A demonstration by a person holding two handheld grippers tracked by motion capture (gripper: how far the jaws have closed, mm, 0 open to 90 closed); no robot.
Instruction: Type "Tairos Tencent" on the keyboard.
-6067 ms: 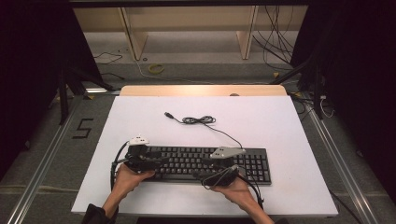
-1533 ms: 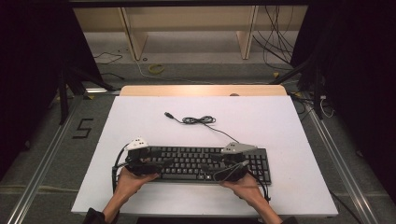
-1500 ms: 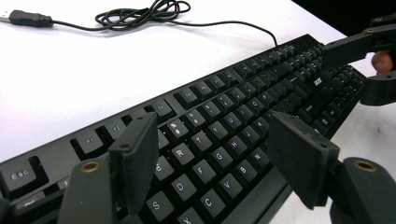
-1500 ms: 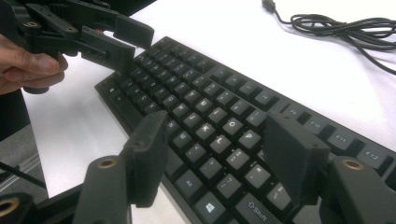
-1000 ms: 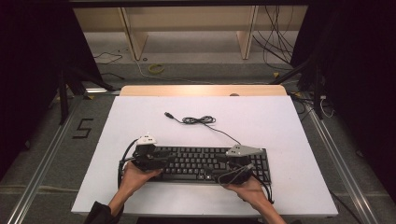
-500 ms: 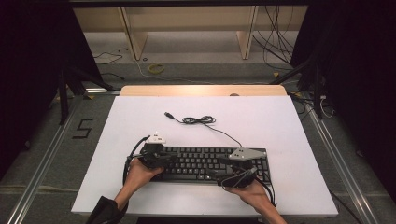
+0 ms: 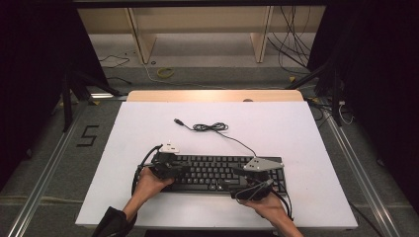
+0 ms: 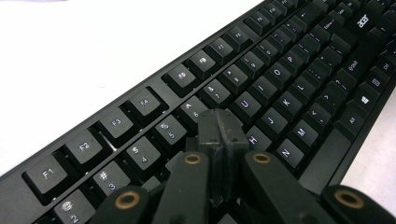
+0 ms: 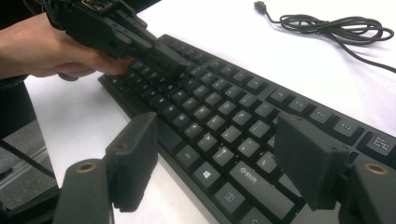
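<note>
two tongs over keyboard (image 7: 217,173); left tongs (image 8: 218,133) hide keys beneath.

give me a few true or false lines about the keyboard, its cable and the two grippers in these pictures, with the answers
1. The left gripper has its jaws pressed together over the keys of the keyboard. True.
2. The right gripper is clamped shut on the cable. False: its jaws stand wide apart above the keyboard's near edge, and the cable lies apart on the table.
3. The cable is loosely bundled on the table beyond the keyboard. True.
4. The keyboard is white. False: it is black.
5. The left gripper's tips are over the number pad. False: they are around the number-row and letter keys near 6, Y and H.
</note>
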